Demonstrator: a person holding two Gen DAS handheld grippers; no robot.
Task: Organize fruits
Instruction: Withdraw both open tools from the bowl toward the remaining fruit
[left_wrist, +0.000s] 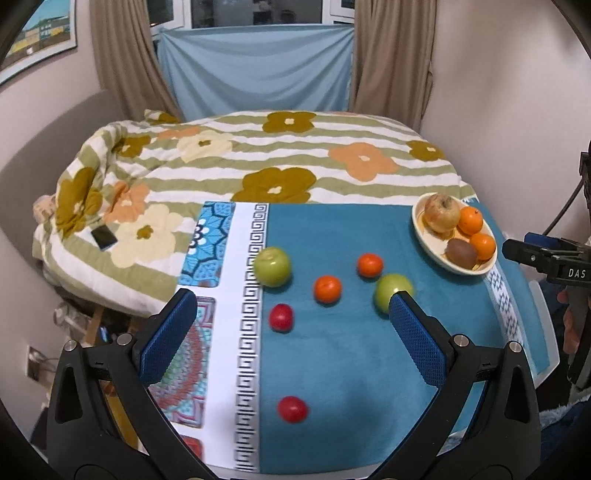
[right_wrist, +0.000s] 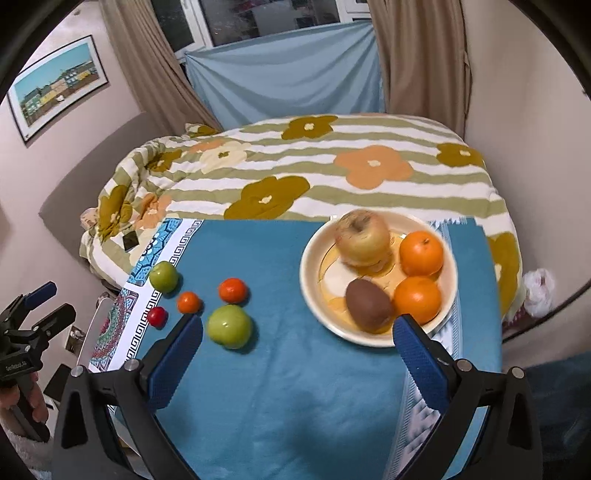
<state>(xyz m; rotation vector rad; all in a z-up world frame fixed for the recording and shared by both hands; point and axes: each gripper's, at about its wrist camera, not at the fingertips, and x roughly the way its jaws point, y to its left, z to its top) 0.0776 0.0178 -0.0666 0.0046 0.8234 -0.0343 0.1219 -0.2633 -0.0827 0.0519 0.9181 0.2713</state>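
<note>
Between our left gripper's (left_wrist: 293, 314) spread blue pads (left_wrist: 168, 339) nothing is held; its jaws stand wide apart above the teal cloth (left_wrist: 351, 387). Our right gripper (right_wrist: 297, 338) is likewise parted and empty, hovering over the cloth just short of the plate (right_wrist: 310, 288).

Nearest to the left gripper lies a small red fruit (left_wrist: 292, 408), alone on the cloth beside the key-pattern border (left_wrist: 249, 369). We judge it the easiest next pick: lower the jaws so one pad passes on each side, centre the fruit, and close gently, since a round, smooth thing like this will likely roll or squirt out if nudged from one side. A second red fruit (left_wrist: 281, 317) sits farther on, then a small orange citrus (left_wrist: 327, 289) and a green apple (left_wrist: 393, 288) partly behind the left gripper's right pad. Beyond them lie another small citrus (left_wrist: 370, 264) and a second green apple (left_wrist: 272, 266) at the edge of the white border. All six are loose and apart from one another.

Farthest, at the cloth's right corner, the cream plate already holds four fruits: a brown kiwi (right_wrist: 367, 304) at its near rim, two oranges (right_wrist: 417, 299) to the right, one behind the other, and a yellowish apple (right_wrist: 364, 238) at the back. The oranges touch each other, and the kiwi rests against the nearer one. Bare plate shows only on the left side, so we should set new fruit there, lowering it until it rests before opening, lest it roll off the shallow rim. By our reckoning the work is under halfway done.
</note>
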